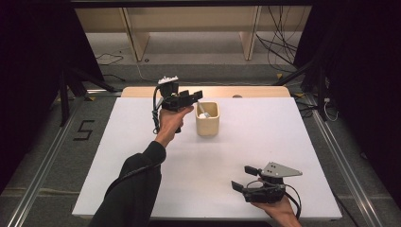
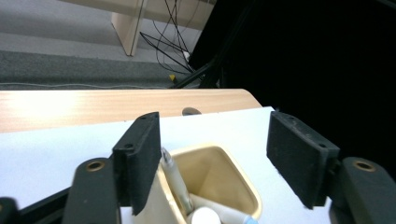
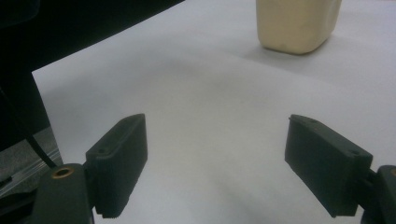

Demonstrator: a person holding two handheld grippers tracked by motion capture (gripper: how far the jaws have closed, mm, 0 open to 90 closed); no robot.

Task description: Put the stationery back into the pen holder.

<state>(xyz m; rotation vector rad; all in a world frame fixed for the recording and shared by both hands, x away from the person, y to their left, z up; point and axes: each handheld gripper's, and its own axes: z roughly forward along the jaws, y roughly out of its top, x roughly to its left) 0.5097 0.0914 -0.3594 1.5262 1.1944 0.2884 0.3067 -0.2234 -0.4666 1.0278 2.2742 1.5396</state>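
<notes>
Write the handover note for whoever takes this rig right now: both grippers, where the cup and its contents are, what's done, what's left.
Left gripper: open, held over the beige cup near the table's far edge; nothing is pressed between its pads.
Right gripper: open and empty, low over the white table at the near right.
Cup: upright, holding a pen that leans on the rim and a white-capped item beside it.
Done: both items sit in the cup.
Left: likely only drawing the left gripper back; nothing else lies loose on the table.
</notes>
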